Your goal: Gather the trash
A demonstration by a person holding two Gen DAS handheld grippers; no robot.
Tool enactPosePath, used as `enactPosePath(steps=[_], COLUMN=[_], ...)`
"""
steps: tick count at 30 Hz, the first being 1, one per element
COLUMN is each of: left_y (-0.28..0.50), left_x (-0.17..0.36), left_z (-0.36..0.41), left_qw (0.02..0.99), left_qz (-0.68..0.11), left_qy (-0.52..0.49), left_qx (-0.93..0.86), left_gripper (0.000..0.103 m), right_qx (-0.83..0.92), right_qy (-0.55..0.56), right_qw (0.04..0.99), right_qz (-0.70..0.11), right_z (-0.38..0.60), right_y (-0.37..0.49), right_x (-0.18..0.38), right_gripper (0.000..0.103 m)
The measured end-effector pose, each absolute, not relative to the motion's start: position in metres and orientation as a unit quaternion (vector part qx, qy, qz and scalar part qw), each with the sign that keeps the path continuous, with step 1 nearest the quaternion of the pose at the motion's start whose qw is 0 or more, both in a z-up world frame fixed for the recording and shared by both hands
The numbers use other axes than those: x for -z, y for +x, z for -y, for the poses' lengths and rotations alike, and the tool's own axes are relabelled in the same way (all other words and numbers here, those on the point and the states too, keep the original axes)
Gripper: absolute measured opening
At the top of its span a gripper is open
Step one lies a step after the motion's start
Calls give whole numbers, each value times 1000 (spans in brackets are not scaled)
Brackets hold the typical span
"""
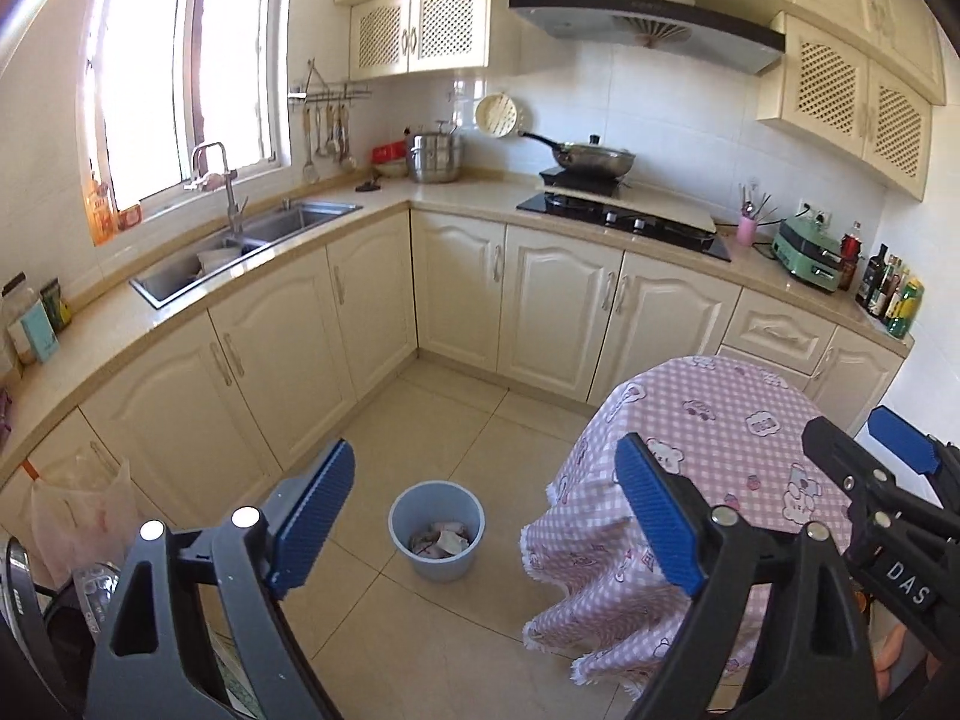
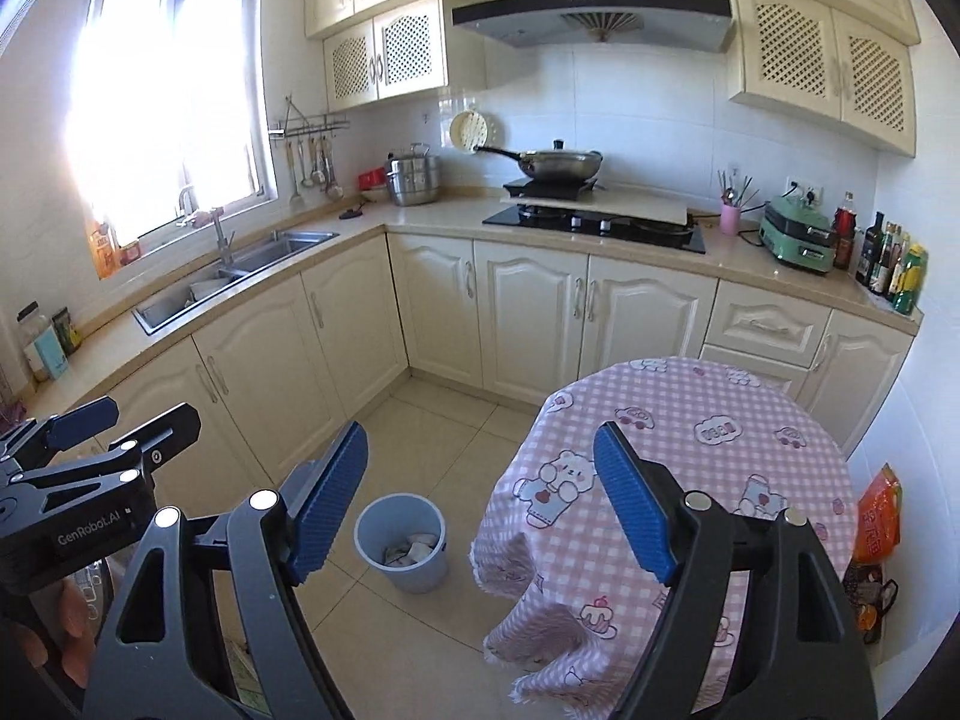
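Trash (image 1: pixel 440 542) in bin (image 1: pixel 437 531), well below left tool (image 1: pixel 483 510).

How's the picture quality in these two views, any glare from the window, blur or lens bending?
Right wrist view: the window is blown out to white, washing out its frame and the wall beside it. Left wrist view: the window is bright but its frame stays readable. Both views: strong fisheye bending of cabinets and counter, dark corners, no motion blur; the bin and tablecloth look sharp.
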State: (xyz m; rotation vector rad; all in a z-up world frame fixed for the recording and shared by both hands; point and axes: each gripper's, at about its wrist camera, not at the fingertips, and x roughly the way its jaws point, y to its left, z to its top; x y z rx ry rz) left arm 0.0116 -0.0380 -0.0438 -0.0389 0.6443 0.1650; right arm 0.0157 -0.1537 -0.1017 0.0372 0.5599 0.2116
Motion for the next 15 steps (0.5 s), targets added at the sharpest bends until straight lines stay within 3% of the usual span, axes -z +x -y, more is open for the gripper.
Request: enactPosePath(steps=[4, 6, 15], left_y=[-5, -11, -28], left_x=[24, 14, -10], left_z=[49, 52, 66], left_qw=[953, 956, 964], left_qz=[-296, -289, -264], left_qy=[-4, -1, 11], left_qx=[-66, -60, -38], left_gripper=[87, 87, 87], right_qx=[-88, -83, -71], right_qy=[25, 32, 36], right_qw=[961, 963, 969], right_qz=[-260, -256, -234], right_z=[162, 166, 174], right_y=[-5, -11, -33], right_x=[88, 84, 67], right_gripper=[76, 82, 83])
